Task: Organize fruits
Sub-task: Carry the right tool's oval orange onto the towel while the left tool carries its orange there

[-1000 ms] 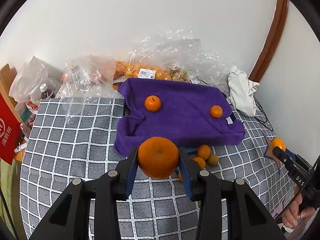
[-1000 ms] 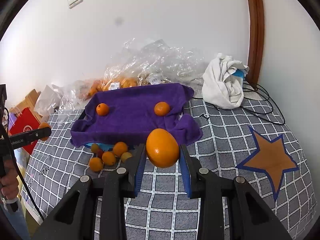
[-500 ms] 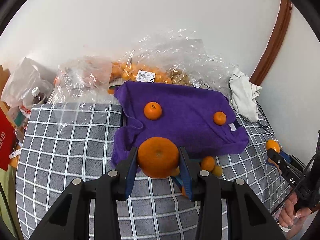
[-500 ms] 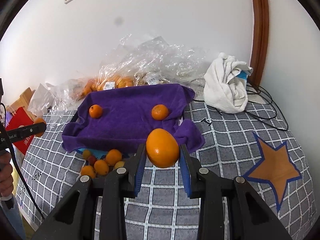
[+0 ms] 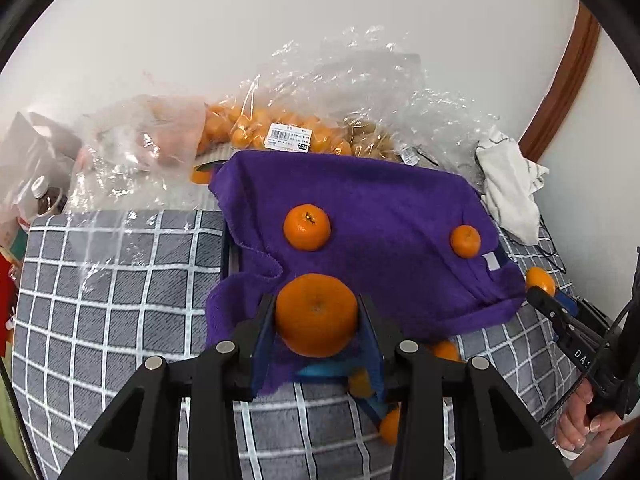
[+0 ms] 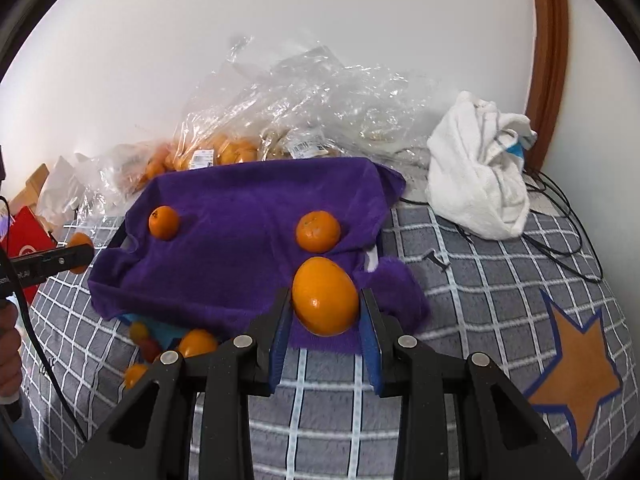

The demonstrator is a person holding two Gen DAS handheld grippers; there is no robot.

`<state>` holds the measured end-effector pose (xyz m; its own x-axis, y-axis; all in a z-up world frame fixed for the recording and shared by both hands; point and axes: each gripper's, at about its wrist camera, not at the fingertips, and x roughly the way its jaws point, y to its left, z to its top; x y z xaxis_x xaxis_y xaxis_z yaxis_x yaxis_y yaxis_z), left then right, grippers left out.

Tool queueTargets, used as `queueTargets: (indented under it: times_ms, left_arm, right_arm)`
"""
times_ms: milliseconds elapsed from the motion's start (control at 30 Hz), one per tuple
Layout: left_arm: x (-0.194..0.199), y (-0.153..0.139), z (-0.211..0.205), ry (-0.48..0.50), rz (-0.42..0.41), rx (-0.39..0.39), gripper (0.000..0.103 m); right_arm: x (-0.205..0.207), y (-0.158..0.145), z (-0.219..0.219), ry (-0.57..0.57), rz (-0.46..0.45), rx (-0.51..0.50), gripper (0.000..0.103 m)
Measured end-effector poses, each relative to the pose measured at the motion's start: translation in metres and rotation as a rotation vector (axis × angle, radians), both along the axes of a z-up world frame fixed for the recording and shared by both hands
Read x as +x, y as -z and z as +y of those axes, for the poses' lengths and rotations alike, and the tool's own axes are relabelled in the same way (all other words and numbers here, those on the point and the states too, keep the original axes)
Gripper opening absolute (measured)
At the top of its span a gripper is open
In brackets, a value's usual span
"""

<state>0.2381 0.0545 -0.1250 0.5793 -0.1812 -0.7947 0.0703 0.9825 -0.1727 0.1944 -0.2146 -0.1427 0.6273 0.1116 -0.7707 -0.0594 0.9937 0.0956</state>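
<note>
- Both grippers have come closer to the purple towel (image 5: 372,200) since the earlier frames.
- Left gripper (image 5: 317,322) grips a mandarin (image 5: 316,314) above the towel's near edge.
- Right gripper (image 6: 325,312) grips an orange (image 6: 325,295) there too.
- Two mandarins (image 6: 318,231) lie on the towel.

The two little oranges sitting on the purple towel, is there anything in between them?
No, only bare purple towel lies between the two little oranges. The right wrist view shows it best.
</note>
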Motion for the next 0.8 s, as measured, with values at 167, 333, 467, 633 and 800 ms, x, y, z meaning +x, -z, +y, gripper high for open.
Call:
queueTargets:
  times_ms: [167, 333, 467, 633, 800]
  left_arm:
    - [0.017, 0.008, -0.002, 0.0, 0.015, 0.001, 0.037]
    - [0.033, 0.017, -0.004, -0.011, 0.04, 0.006, 0.037]
    - [0.044, 0.027, -0.005, -0.018, 0.058, 0.008, 0.037]
    - [0.051, 0.038, -0.006, -0.021, 0.066, 0.029, 0.037]
    - [0.054, 0.045, -0.006, -0.018, 0.077, 0.045, 0.038]
  right_arm:
    - [0.017, 0.011, 0.003, -0.01, 0.012, 0.0, 0.033]
    - [0.038, 0.028, 0.004, -0.019, 0.045, -0.001, 0.033]
    - [0.046, 0.035, 0.005, -0.026, 0.055, -0.006, 0.033]
    - [0.052, 0.042, 0.008, -0.047, 0.061, -0.02, 0.033]
    - [0.057, 0.051, 0.012, -0.061, 0.079, -0.025, 0.033]
